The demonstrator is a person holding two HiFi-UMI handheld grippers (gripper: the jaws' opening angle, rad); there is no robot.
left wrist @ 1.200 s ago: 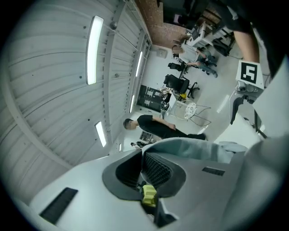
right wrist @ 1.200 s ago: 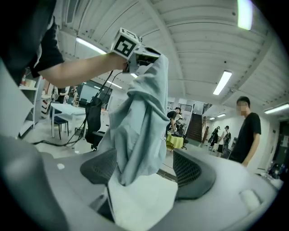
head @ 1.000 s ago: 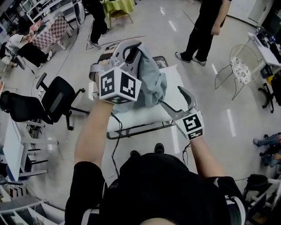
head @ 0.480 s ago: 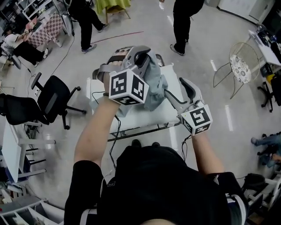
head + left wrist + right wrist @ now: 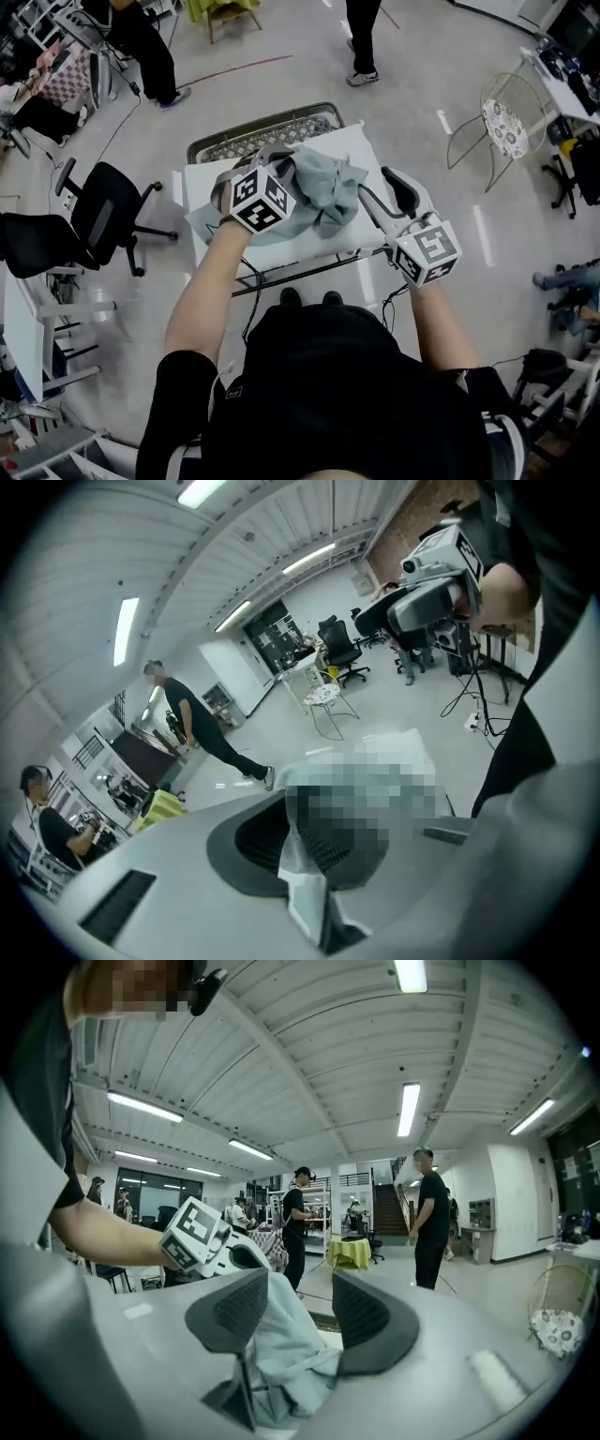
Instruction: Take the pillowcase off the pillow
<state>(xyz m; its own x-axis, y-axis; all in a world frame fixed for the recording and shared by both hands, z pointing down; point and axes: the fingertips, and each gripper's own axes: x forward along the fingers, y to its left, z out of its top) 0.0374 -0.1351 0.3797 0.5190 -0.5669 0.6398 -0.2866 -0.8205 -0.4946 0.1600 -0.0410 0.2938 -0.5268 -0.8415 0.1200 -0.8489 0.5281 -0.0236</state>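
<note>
The grey-blue pillowcase (image 5: 323, 192) lies bunched on the white table (image 5: 281, 255). My left gripper (image 5: 281, 173) is shut on a fold of the cloth; in the left gripper view, pale fabric (image 5: 305, 892) is pinched in the closed jaws. My right gripper (image 5: 367, 199) reaches in from the right. Its jaws are closing, and a hanging fold of the pillowcase (image 5: 281, 1344) is between them, against the left pad (image 5: 234, 1312) but clear of the right pad. A pale strip (image 5: 202, 222) shows at the table's left; I cannot tell whether it is the pillow.
A wire mesh basket (image 5: 267, 131) stands just behind the table. A black office chair (image 5: 103, 211) is at the left and a wire chair (image 5: 502, 127) at the right. People (image 5: 361, 37) stand on the floor beyond. Cables hang below the table's front edge.
Both grippers have come down toward the table with the pillowcase, which was held high before. The right gripper's jaws have narrowed around the cloth.
</note>
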